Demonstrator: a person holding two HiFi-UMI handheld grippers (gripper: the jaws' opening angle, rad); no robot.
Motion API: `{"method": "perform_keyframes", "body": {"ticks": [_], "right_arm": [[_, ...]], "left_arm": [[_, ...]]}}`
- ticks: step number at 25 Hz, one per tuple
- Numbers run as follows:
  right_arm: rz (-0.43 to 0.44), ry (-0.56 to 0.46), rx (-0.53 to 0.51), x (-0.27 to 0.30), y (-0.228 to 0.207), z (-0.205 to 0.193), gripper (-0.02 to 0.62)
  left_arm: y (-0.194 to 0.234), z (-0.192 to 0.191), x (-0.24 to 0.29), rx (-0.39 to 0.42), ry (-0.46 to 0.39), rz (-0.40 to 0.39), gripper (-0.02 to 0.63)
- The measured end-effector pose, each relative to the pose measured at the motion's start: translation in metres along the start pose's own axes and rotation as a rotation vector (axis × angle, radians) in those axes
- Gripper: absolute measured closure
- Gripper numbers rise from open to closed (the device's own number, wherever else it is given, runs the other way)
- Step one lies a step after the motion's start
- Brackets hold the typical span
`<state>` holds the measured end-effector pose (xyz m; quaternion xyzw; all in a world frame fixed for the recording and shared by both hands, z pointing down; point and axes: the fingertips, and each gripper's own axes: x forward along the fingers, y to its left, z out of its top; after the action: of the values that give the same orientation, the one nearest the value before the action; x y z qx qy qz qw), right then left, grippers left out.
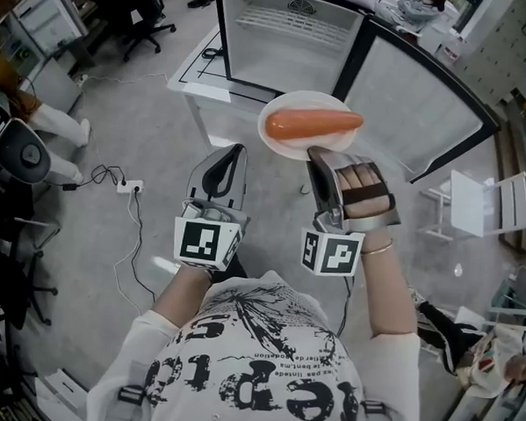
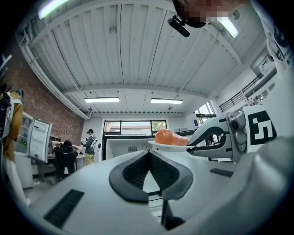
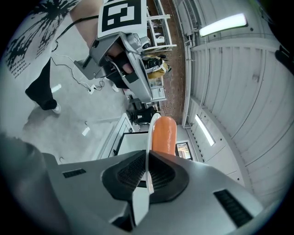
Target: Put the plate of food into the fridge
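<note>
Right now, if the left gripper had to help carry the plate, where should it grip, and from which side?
Grip the bare near-left rim of the plate, coming in level from the near side, beside the right gripper clamped on the near rim. The rim is thin, and the orange food fills the middle, leaving only edge. The left gripper is shut, so open it first.

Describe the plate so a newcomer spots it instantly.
Find the open fridge ahead of the person. Just before it, the right gripper pinches a round white plate by its rim; it alone carries a long orange food item.
</note>
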<state>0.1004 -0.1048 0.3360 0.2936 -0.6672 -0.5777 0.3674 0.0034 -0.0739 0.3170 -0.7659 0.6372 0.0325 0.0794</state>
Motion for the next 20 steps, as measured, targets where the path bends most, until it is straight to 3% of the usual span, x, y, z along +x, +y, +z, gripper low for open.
{"method": "perform_keyframes", "body": {"ticks": [7,20], "right_arm": [[0.000,0.043,-0.022,0.061,-0.004,0.004,0.578],[-0.014,0.197,0.008,0.225,-0.036,0.020,0.578]], "left_arm": [[0.042,-0.008,0.058,-0.004,-0.034,-0.069,0.598],[0.174,-0.028,0.187,-0.013,-0.062,-0.248,0.598]]}}
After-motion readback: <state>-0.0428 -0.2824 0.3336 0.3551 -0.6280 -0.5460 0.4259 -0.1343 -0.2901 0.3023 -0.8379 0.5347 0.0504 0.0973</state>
